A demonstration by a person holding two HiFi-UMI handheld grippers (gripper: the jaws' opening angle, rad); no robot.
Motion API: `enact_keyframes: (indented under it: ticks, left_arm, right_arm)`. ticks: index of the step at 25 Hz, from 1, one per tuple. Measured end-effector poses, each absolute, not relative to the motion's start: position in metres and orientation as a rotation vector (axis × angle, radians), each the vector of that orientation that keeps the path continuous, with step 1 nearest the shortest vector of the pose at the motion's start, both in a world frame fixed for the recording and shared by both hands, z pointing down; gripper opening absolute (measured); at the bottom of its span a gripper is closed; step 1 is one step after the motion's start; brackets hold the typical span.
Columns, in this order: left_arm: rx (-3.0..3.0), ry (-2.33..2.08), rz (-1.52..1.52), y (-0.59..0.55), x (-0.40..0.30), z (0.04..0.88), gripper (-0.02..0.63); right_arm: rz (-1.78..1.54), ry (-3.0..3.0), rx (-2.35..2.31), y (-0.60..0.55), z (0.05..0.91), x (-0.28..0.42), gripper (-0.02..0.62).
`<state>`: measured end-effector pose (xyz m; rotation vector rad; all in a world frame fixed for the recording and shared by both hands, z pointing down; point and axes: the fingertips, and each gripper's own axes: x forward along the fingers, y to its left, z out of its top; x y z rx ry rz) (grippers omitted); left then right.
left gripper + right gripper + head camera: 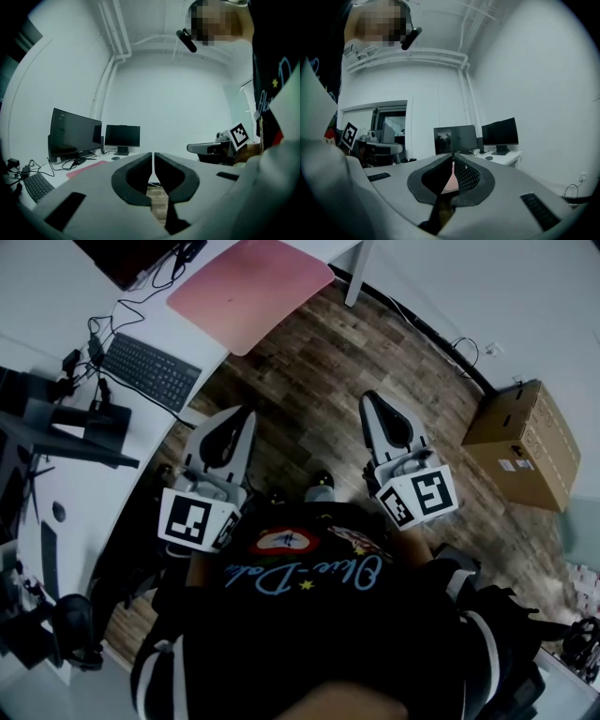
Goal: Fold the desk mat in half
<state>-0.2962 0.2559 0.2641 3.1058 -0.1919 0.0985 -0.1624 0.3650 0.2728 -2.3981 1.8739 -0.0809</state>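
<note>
Standing off from the white desk, the person holds both grippers level and pointed toward it, task not yet begun. The left gripper and right gripper both have jaws pressed together w/ nothing between them; neither is near the desk top. The pink desk mat lies flat and unfolded at the desk's far end, one rounded corner apparently hanging past the desk edge. Risks, as I judge them: jaws must open before any pinch, and a closed tip nudging that overhang could slide the mat off the desk; the mat looks thin, so a shallow bite may slip mid-fold and leave the edges uneven. The keyboard and loose cables sit on the desk just beside the mat, so a wide swing could snag them. Writing: cursive print on the dark shirt, approx "Olive-Da…", not sure. The cardboard box, well away from the desk, carries a label too small to read.
</note>
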Motion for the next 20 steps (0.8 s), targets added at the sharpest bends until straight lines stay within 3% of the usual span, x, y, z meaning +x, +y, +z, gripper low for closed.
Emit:
enact_keyframes:
  ticks: [11,20]
  left_arm:
    - [3.119,-0.196,0.116,0.26,-0.276,0.263,0.02]
    - [3.132,-0.186,0.108,0.271,-0.244,0.264,0.092]
  right_arm:
    - [-0.082,1.877,-2.391,0.367,0.276,-0.136,0.006]
    - [-0.084,1.894,-2.387,0.378,0.279,-0.105,0.046]
